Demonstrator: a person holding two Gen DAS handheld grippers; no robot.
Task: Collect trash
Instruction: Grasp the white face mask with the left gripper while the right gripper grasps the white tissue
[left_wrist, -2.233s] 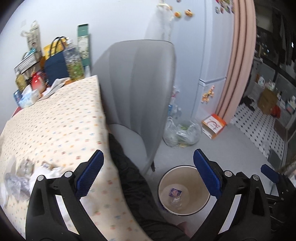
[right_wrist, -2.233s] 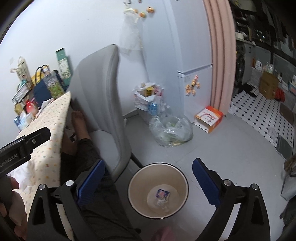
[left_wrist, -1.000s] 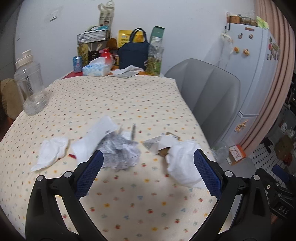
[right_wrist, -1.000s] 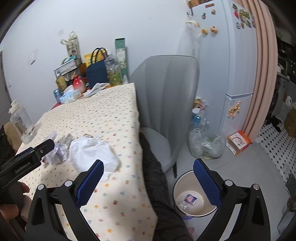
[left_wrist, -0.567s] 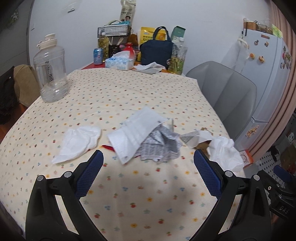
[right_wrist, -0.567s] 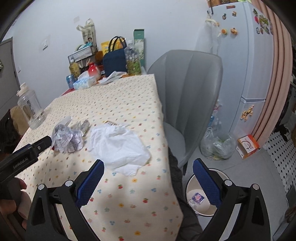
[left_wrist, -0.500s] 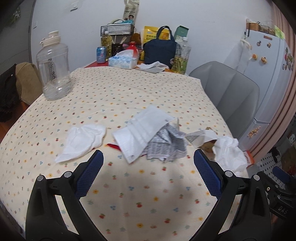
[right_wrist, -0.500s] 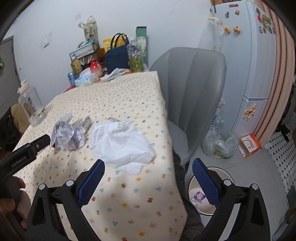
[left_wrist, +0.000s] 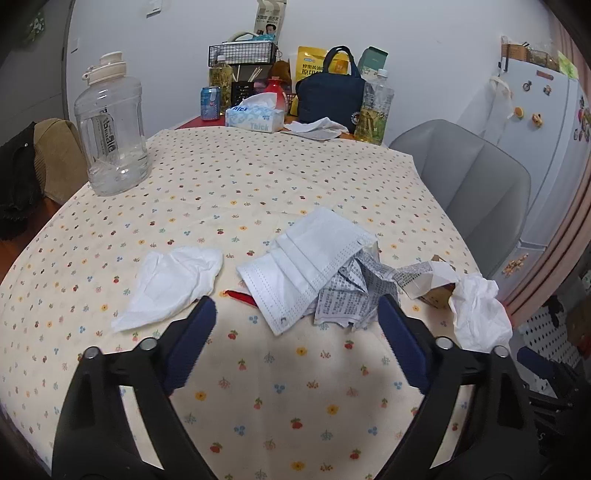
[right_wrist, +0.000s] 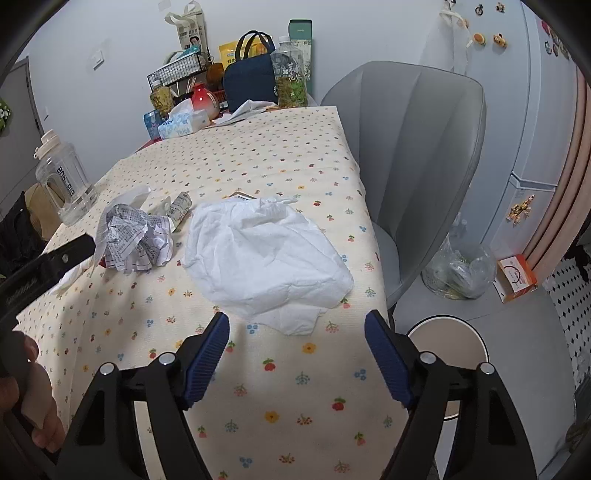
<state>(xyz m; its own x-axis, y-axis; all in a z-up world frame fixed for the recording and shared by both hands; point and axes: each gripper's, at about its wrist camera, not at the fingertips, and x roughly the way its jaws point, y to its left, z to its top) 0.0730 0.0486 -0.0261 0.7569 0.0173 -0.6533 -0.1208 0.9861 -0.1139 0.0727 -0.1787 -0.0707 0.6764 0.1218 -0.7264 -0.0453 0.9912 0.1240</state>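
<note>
Trash lies on the flower-print tablecloth (left_wrist: 258, 398). In the left wrist view there is a white tissue (left_wrist: 173, 280), a white face mask (left_wrist: 306, 266) over a crumpled printed paper (left_wrist: 347, 295), a torn carton (left_wrist: 432, 280) and a big white tissue (left_wrist: 476, 310). My left gripper (left_wrist: 295, 332) is open and empty just short of the mask. My right gripper (right_wrist: 297, 339) is open and empty just short of the big white tissue (right_wrist: 266, 254). The crumpled paper (right_wrist: 133, 240) lies to its left. The bin (right_wrist: 461, 343) stands on the floor at the right.
A big clear water jug (left_wrist: 110, 129) stands at the table's left. A tissue box (left_wrist: 255, 118), bottles, a can and a navy bag (left_wrist: 328, 96) crowd the far end. A grey chair (right_wrist: 413, 155) is at the table's right, with a plastic bag (right_wrist: 458, 273) on the floor.
Both grippers swung from over the bin up to the table and closed in on the trash. The left one now faces the mask, the right one the big tissue. Both stay open.
</note>
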